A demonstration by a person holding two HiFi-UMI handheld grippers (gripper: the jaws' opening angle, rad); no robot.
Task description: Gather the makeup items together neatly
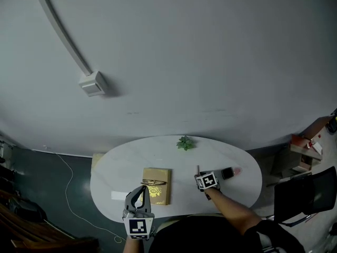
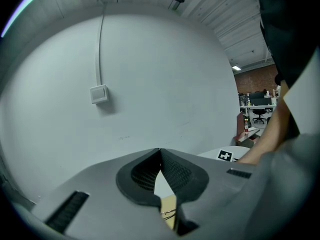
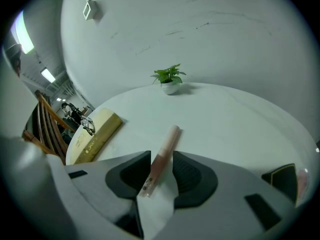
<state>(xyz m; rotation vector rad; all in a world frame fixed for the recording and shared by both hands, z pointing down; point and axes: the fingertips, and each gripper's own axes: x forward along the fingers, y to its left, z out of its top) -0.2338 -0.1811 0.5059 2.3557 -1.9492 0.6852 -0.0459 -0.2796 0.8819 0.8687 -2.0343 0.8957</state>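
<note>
1. The right gripper (image 3: 161,156) tips down over the white oval table (image 3: 240,124) with its jaws apart. A slim pale-pink plastic lip-gloss tube (image 3: 169,141) lies on the tabletop between them, close against one pad. A gap shows on the tube's other side, so nothing is clamped yet.
2. The tube looks light, stiff and smooth-walled — likely to roll or squirt out if pinched near an end. The safer hold is judged to be across the middle of the barrel, pads square to it, with gentle pressure, since thin plastic may crack.
3. Further out, a dark square compact case (image 3: 282,178) sits at the near right, with something pinkish just beside it that is too small to identify. These lie near the tube, so the gathering spot is probably there.
4. To the left lies a flat tan-gold box (image 3: 95,136) with a pair of thin-framed spectacles (image 3: 86,126) resting on it. A small green plant in a white pot (image 3: 169,76) stands at the far edge.
5. The left gripper (image 2: 160,151) has its jaws together on nothing — it hangs near the box, well apart from the tube.
</note>
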